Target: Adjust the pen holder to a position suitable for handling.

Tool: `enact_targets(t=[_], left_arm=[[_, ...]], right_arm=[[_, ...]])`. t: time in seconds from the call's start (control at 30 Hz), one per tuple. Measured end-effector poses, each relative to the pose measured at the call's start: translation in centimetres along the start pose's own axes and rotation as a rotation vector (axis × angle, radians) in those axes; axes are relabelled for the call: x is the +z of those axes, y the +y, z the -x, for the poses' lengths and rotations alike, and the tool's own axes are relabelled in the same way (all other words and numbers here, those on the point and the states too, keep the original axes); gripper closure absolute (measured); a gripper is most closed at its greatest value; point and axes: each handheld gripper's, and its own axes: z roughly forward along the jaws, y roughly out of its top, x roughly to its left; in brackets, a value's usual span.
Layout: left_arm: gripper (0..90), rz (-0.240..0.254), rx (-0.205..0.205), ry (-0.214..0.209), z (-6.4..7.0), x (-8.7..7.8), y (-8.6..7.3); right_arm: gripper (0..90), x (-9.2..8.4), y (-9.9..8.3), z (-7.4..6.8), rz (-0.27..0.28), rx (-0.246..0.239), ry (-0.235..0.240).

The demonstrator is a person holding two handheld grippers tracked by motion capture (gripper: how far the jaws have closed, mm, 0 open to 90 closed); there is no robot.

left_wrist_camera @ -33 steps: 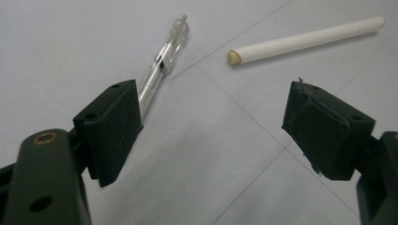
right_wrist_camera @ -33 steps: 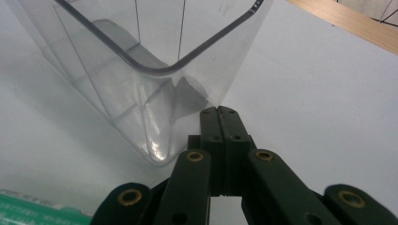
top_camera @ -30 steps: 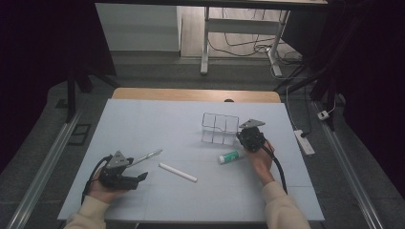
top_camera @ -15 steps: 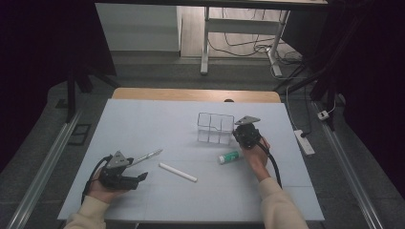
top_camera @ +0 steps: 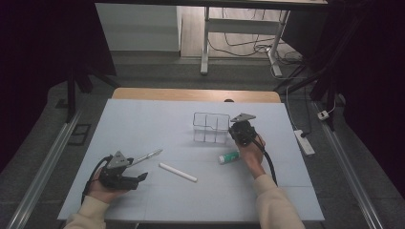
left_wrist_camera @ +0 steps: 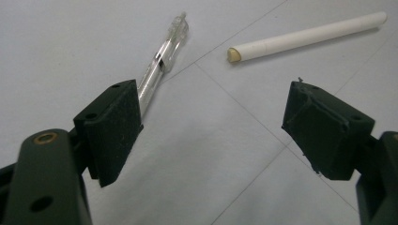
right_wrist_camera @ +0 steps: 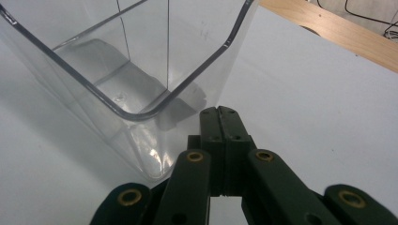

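A: We see no readable writing anywhere. The green-and-white tube (top_camera: 229, 156) has print on it, too small to make out from the high view.

B: Agreed. Right gripper (right_wrist_camera: 219, 112): jaws pressed together, nothing between them. In its own view the tips sit just beside the rounded corner of the clear organizer (right_wrist_camera: 141, 79); we can't tell if they touch the wall.

A: High view puts that right gripper (top_camera: 237, 130) at the organizer's (top_camera: 210, 128) right side, with the tube on the table (top_camera: 143, 119) just behind the fingers, near the hand. The right gripper view doesn't catch the tube.

B: It does give us the dividers and the empty compartments, though the far side is cut off by the frame.

A: Left gripper (left_wrist_camera: 211, 131): jaws spread wide, holding nothing. The clear pen (left_wrist_camera: 159, 65) runs out ahead of its left-hand finger, lower end hidden behind the pad. White stick (left_wrist_camera: 305, 35) lies ahead of the other finger, apart from it.

B: From above, the pen (top_camera: 147, 156) is thin and hard to make out; the stick (top_camera: 177, 172) is clear.
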Motion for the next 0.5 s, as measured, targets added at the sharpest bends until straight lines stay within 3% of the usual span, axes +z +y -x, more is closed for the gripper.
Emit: enact_targets(t=[0.5], left_arm=[[20.1,-0.003,0.0,0.002,-0.1,0.0,0.0]], right_arm=[[88.6,1.1,1.7,-1.2,-0.008,-0.002,0.025]])
